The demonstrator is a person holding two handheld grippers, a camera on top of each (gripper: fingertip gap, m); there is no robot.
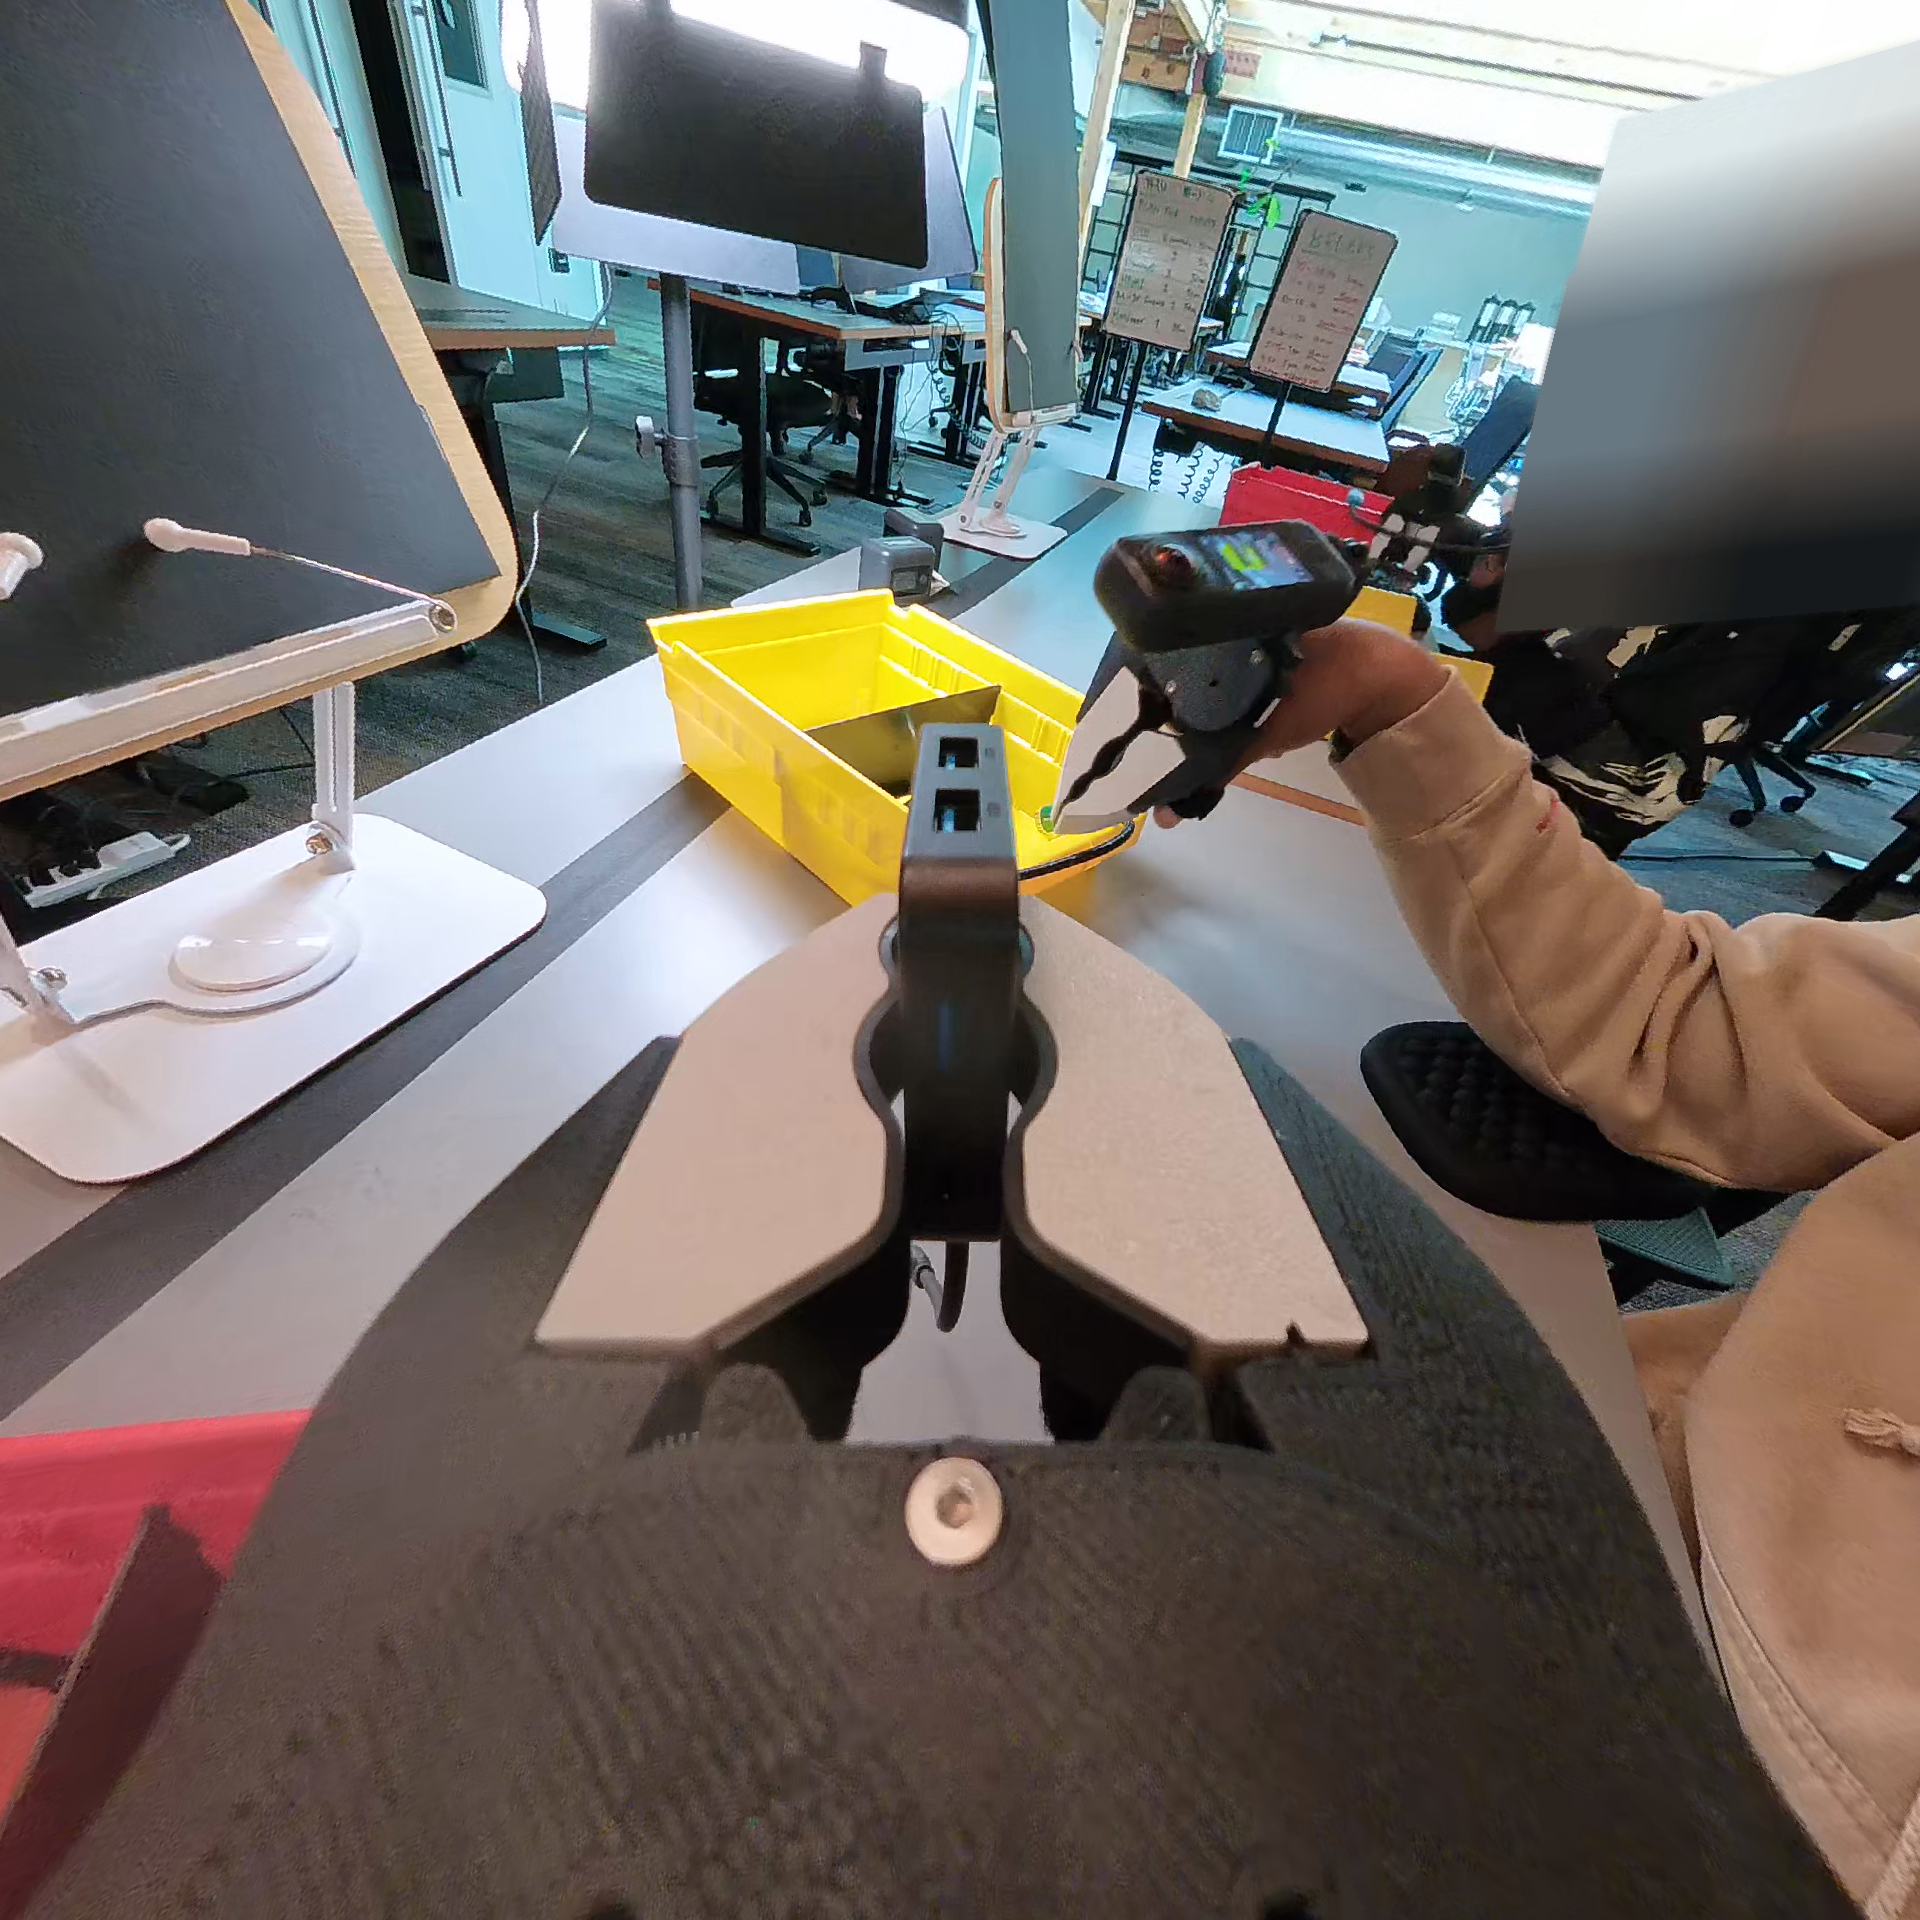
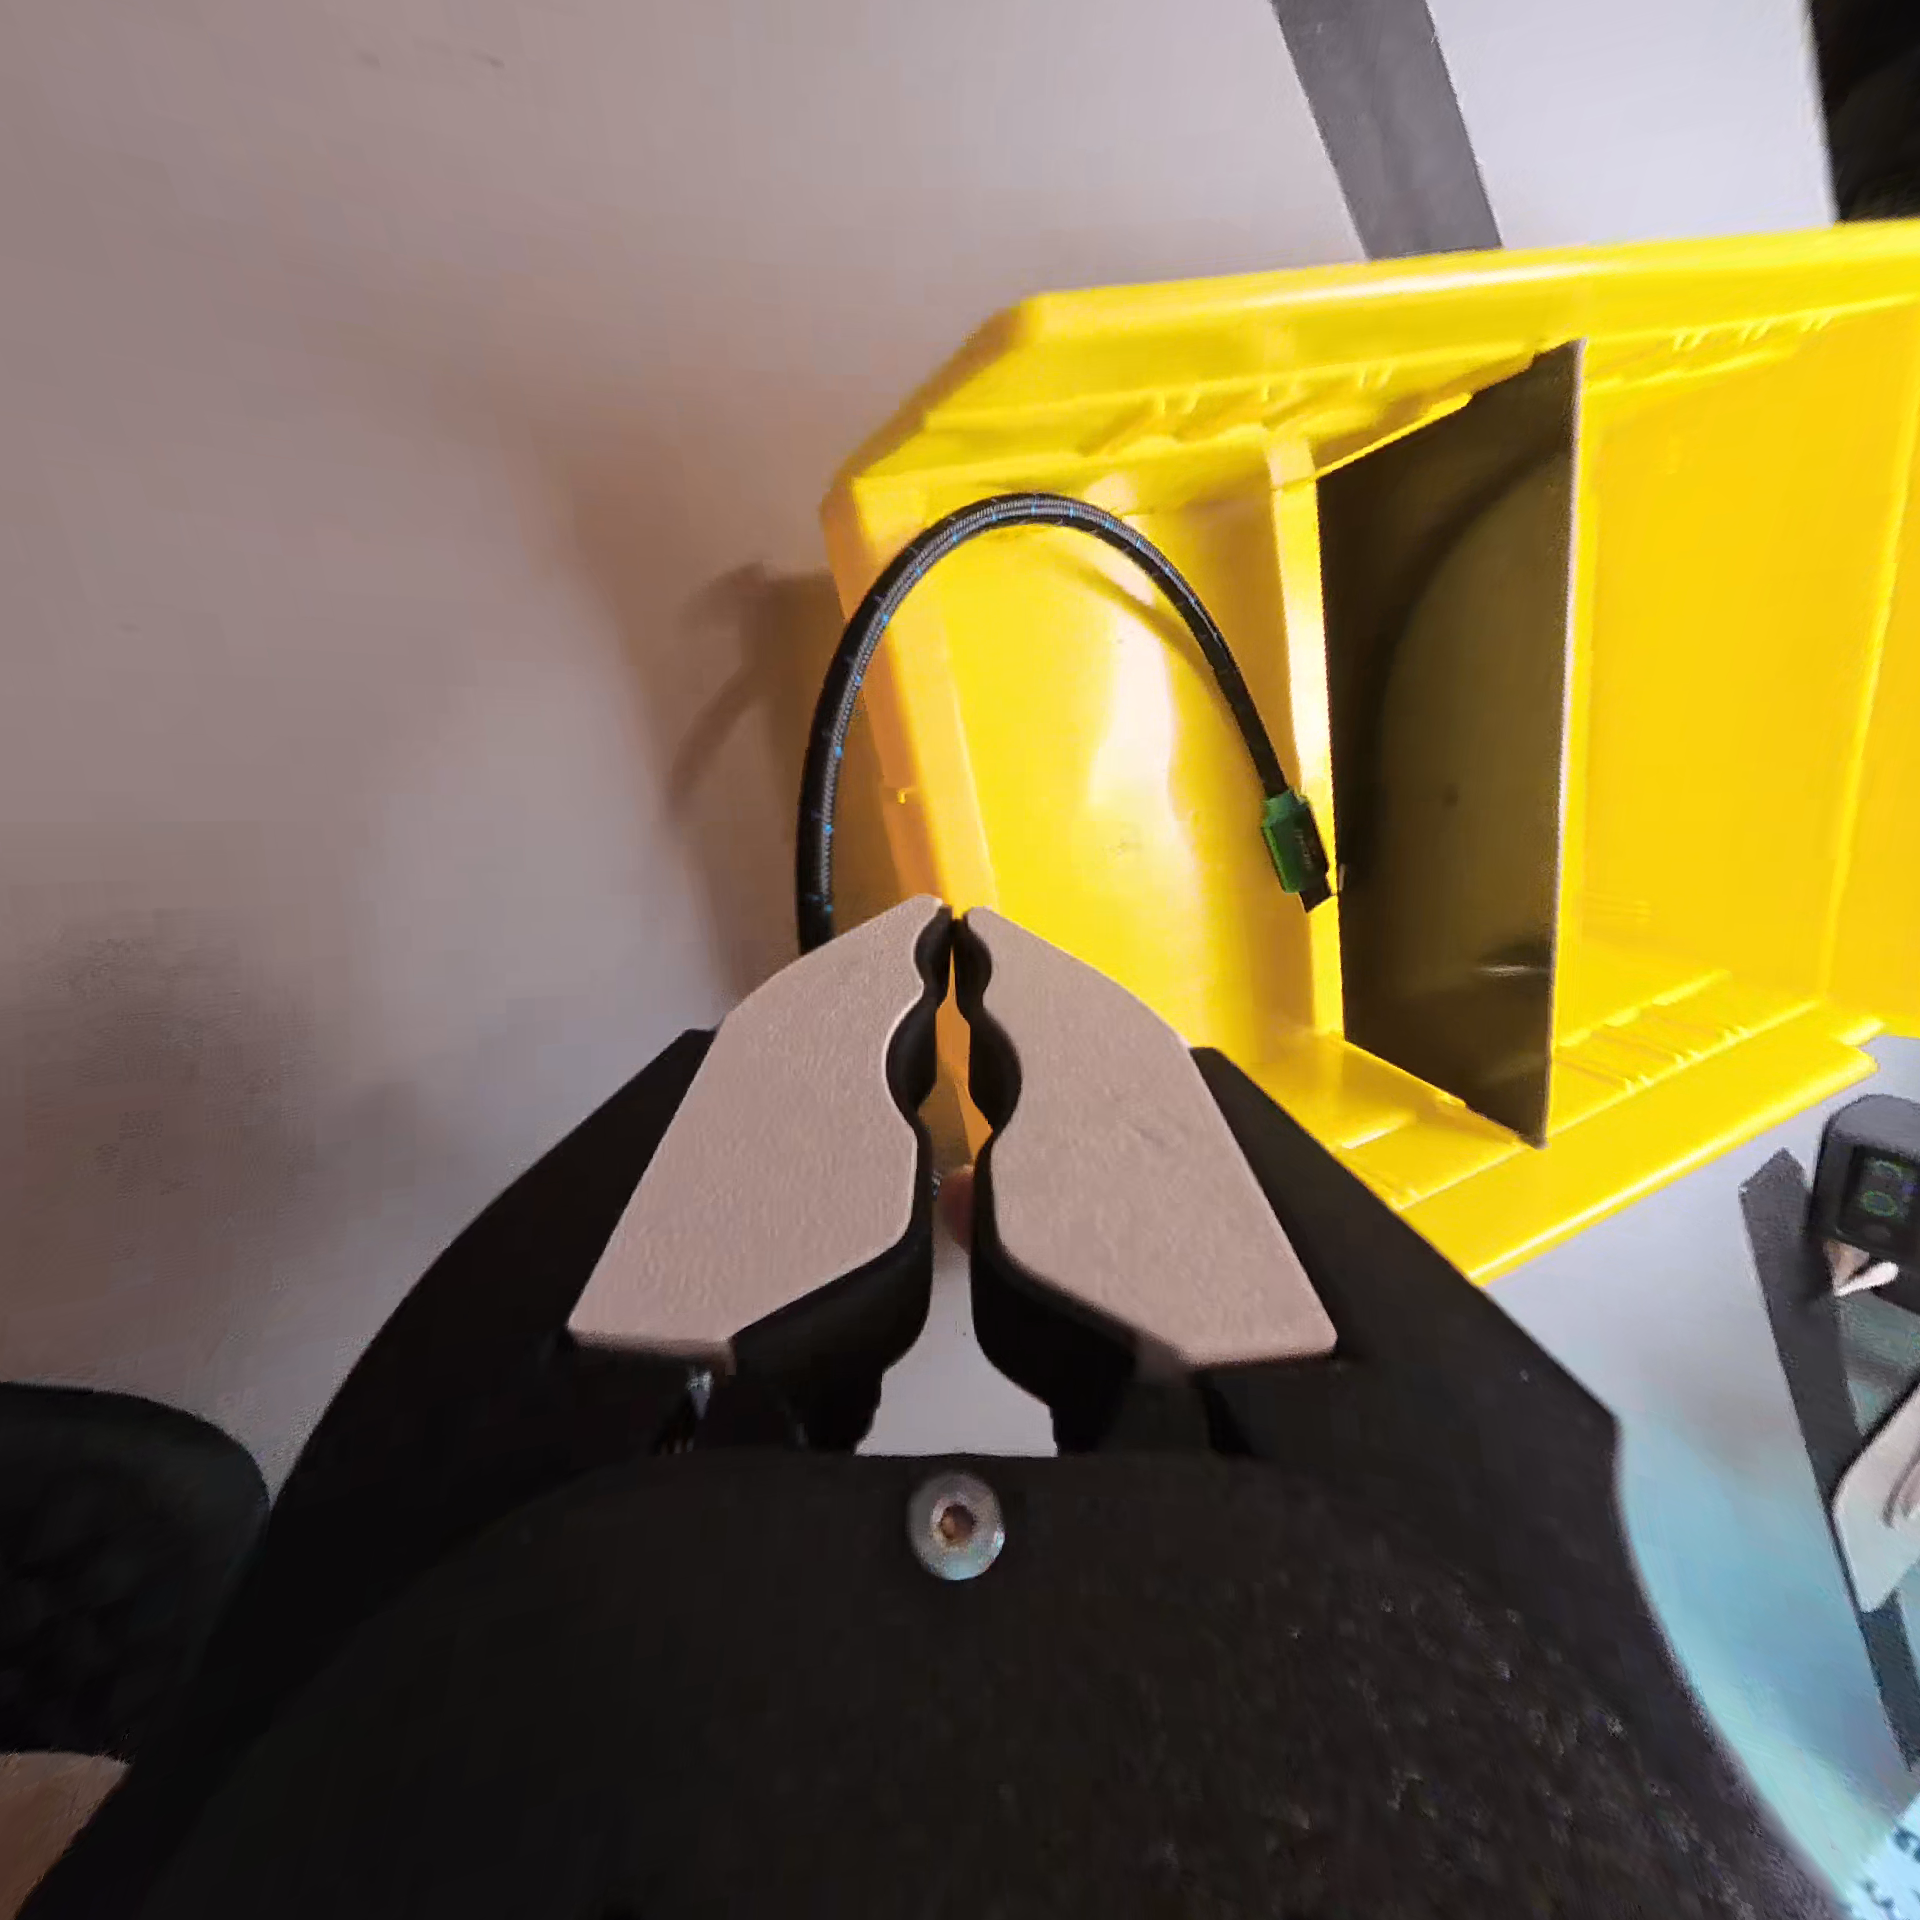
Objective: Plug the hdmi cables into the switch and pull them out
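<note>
Left wrist view: the left gripper is clamped on the black switch, whose long axis and open ports point to 12 o'clock. The right gripper sits at 1 o'clock, by the yellow bin.

Right wrist view: the right gripper pinches the braided hdmi cable, which arcs to its green plug at 1 o'clock inside the yellow bin. That plug faces away from the switch, I'd say.

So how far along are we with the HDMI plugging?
Done: left gripper holds the switch, its two visible ports empty. In hand: right gripper is shut on the braided cable; its green plug hangs free in the yellow bin. Left: plugging, then unplugging.
</note>
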